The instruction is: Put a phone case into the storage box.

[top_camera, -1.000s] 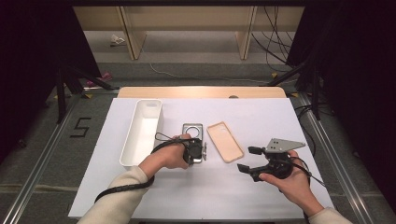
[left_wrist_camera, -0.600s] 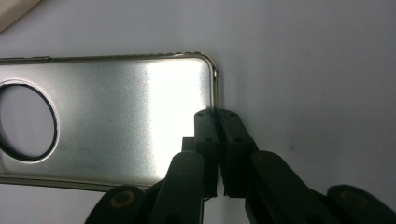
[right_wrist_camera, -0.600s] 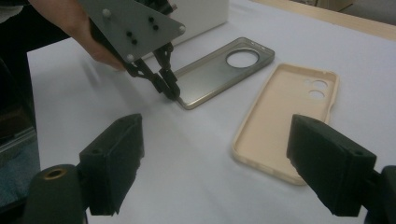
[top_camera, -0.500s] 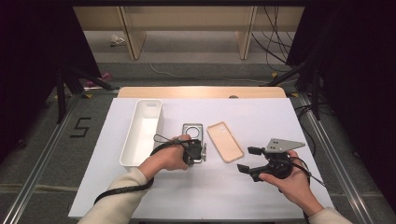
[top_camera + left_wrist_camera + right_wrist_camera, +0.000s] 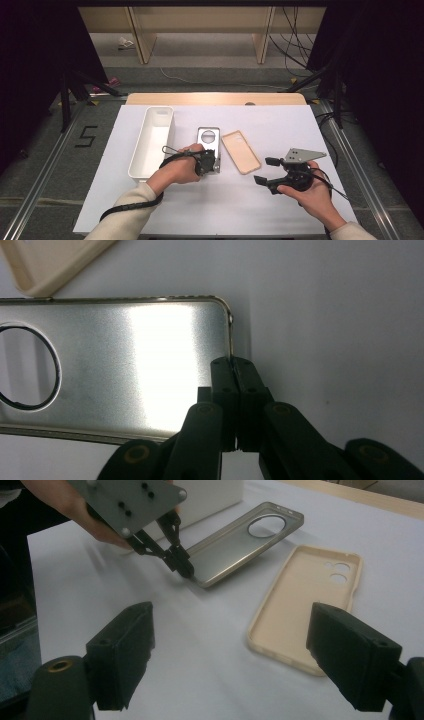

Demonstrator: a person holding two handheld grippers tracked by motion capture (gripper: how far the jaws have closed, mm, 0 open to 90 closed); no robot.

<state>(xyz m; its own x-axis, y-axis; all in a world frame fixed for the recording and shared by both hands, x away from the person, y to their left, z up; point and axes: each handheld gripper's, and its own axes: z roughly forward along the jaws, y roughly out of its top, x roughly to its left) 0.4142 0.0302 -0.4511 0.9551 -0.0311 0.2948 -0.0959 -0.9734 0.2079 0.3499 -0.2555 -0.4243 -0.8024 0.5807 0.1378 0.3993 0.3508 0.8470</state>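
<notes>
While the left gripper (image 5: 233,365) pinches the near edge of the silver phone case (image 5: 208,146), at six o'clock from the table's (image 5: 300,125) centre, the right gripper (image 5: 240,645) waits open. Case looks light, stiff, slick; grip its rim.

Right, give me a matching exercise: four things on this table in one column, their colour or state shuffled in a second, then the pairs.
1. left hand-held gripper
2. right hand-held gripper
3. phone case
4. tray

A. white, long, standing left of the metal phone shell
B. jaws spread, nothing between them
C. beige, lying hollow side up
D. clamped on the shell's rim

Pairs: 1-D, 2-B, 3-C, 4-A
</notes>
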